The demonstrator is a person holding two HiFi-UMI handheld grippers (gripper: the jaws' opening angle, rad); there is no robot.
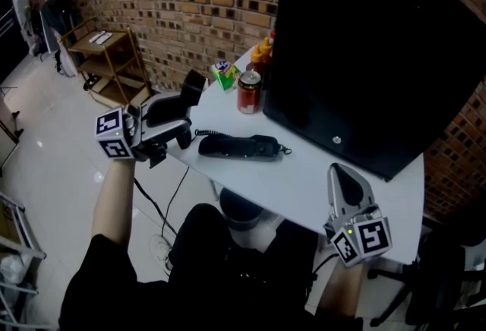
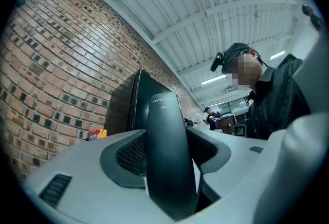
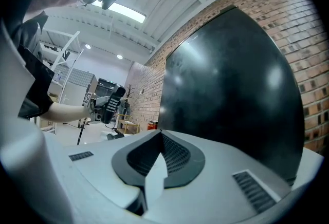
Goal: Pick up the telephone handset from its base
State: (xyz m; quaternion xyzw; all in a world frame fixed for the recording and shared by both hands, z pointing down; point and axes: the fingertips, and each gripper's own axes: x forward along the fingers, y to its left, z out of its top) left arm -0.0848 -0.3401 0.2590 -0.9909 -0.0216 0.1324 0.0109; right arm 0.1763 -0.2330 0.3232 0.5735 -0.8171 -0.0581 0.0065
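Observation:
The black telephone handset (image 1: 194,84) is off its base, and my left gripper (image 1: 176,121) is shut on it just beyond the table's left edge. In the left gripper view the handset (image 2: 165,130) stands upright, clamped between the jaws of that gripper (image 2: 172,148). The black base (image 1: 239,146) lies flat on the white table (image 1: 319,178), with a coiled cord (image 1: 201,132) running from it toward the handset. My right gripper (image 1: 339,172) rests at the table's front right, shut and holding nothing. Its own view shows the jaws (image 3: 157,153) closed together, with the held handset (image 3: 112,105) far off at the left.
A big black monitor (image 1: 372,56) fills the back of the table. A red can (image 1: 249,92), a green box (image 1: 224,75) and an orange bottle (image 1: 262,55) stand by the brick wall. A wooden shelf (image 1: 114,64) is on the floor at the left.

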